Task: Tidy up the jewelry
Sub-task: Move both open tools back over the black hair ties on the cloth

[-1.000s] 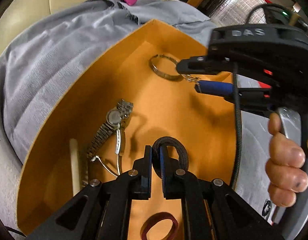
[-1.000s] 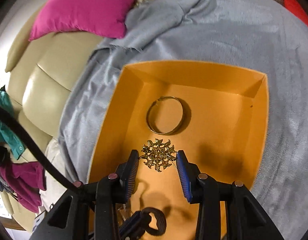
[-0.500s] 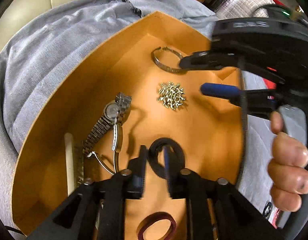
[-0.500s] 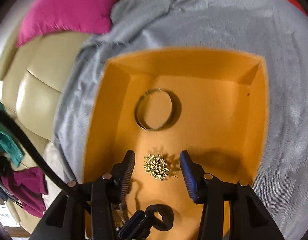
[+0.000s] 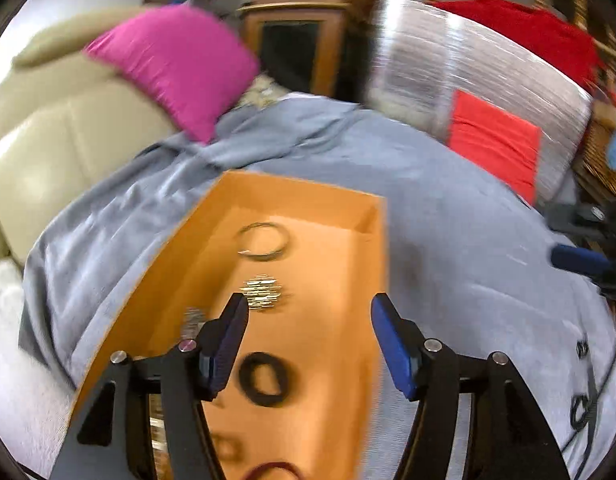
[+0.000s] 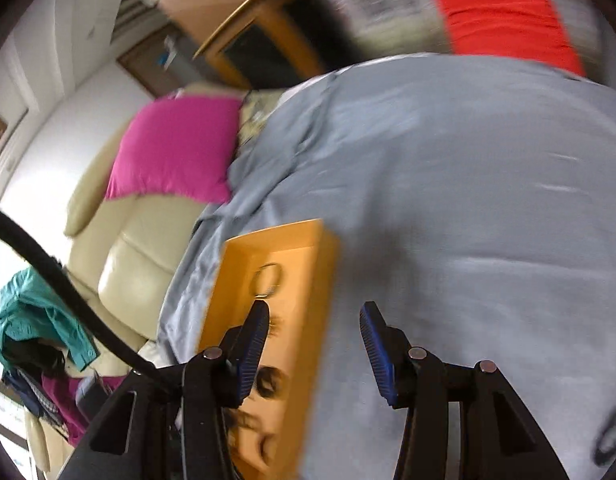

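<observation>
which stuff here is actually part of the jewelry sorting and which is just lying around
Part of the job:
orange tray
silver bangle
gold brooch
black ring
dark red ring

Just lying about:
pink cushion
grey cloth
cream sofa
teal garment

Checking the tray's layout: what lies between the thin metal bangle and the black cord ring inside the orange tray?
The spiky gold brooch lies between the metal bangle and the black cord ring, clearest in the left wrist view.
</observation>
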Tool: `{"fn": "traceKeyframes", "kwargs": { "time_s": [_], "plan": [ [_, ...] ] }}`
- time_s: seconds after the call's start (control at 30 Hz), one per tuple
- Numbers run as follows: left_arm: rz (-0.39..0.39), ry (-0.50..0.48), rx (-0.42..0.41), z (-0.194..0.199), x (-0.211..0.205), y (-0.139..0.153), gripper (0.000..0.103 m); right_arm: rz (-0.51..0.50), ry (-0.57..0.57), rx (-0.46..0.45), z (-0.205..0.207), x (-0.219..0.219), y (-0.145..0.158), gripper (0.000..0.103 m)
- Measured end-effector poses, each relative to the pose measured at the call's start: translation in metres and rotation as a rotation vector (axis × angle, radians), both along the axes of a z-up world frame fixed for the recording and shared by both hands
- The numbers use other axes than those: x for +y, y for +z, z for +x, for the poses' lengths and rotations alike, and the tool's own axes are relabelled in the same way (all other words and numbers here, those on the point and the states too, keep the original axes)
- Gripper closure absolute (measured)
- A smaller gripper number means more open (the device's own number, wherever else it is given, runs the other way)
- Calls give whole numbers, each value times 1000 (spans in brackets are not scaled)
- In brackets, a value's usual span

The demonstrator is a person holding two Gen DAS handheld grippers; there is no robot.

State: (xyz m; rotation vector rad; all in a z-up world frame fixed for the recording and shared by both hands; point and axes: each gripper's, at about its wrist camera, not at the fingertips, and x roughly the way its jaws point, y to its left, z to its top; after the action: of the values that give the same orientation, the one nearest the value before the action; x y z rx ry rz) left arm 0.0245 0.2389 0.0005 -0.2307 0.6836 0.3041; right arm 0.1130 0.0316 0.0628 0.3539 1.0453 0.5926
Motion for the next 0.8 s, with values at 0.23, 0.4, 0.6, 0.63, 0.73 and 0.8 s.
{"fn": "traceKeyframes", "kwargs": {
  "time_s": [0.23,0.4,0.6,0.63,0.73,0.8],
  "plan": [
    [108,-211,5,19,-87,-4,36,52,-254,-3,-37,-186,-15,52],
    [138,-384,40,28,-148,-16,36,166,-401,3,-62,-271,-38,50],
    [121,-502,95,35,-196,-30,36,275,-492,96,-69,-311,-89,50],
    [124,-515,103,34,-203,-32,36,269,-504,109,-69,-315,-93,50],
    [136,-558,115,34,-223,-38,36,295,-526,119,-70,-324,-97,50],
    [169,-570,117,33,-238,-41,36,302,-544,118,-73,-330,-99,50]
  ]
}}
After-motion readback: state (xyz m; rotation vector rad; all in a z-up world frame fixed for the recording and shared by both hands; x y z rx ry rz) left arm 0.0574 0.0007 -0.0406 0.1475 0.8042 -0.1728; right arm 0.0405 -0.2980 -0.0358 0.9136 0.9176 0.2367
